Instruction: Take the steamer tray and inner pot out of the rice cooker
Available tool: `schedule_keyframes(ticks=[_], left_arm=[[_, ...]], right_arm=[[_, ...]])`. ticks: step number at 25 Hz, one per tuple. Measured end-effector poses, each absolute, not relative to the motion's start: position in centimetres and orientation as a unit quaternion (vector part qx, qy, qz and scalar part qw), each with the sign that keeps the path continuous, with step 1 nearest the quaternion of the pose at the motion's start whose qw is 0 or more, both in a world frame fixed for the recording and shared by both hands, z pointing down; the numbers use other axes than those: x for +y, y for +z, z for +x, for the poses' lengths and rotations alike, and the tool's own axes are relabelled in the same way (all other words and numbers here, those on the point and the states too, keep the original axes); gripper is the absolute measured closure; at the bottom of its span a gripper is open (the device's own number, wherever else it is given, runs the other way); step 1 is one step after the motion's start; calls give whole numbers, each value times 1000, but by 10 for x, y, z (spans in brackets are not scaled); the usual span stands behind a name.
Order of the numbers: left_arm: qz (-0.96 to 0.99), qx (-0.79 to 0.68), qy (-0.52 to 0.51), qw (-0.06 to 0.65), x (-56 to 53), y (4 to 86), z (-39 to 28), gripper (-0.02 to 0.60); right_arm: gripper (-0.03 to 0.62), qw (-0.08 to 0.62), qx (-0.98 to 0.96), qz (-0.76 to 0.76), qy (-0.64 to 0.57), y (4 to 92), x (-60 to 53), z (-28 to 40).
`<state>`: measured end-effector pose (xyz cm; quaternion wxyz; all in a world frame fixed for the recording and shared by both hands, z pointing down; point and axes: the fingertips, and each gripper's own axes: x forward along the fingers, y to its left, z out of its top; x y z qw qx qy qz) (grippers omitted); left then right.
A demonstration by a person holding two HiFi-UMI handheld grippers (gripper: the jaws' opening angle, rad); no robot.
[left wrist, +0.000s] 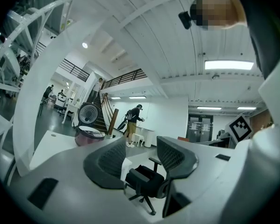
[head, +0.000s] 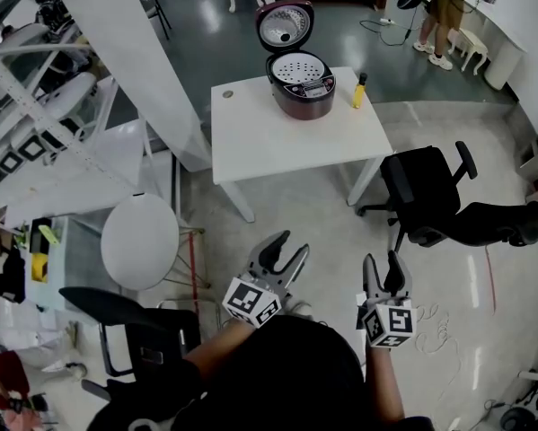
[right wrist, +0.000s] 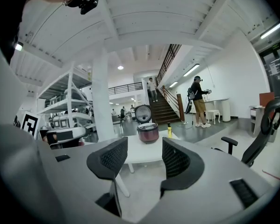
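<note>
Maroon rice cooker (head: 302, 86) lid up | left gripper (head: 293, 243) spread, empty | right gripper (head: 382, 259) spread, empty

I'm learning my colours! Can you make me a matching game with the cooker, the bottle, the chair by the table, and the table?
Things:
1. cooker
2. bottle
3. chair
4. table

Colours:
a. white
b. dark red
c. black
d. yellow

Pairs: 1-b, 2-d, 3-c, 4-a
</note>
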<state>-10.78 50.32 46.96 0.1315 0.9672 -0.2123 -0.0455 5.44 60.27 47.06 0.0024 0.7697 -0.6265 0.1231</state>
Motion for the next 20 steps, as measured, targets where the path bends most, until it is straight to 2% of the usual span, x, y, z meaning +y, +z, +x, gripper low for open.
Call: schedule_keyframes(ticks=[3,6,20], left_arm=[[967,-214,-38,135,503,476,-109,332],[968,-216,-25,125,503,481,-110,310],[963,-231,0,137,492,499,-105,307]], right_arm=[[380,0,-622,772,130,475,606,58],[375,7,-617,777,129,475,608,61],[376,-5,-617,772,152,489,616,59]])
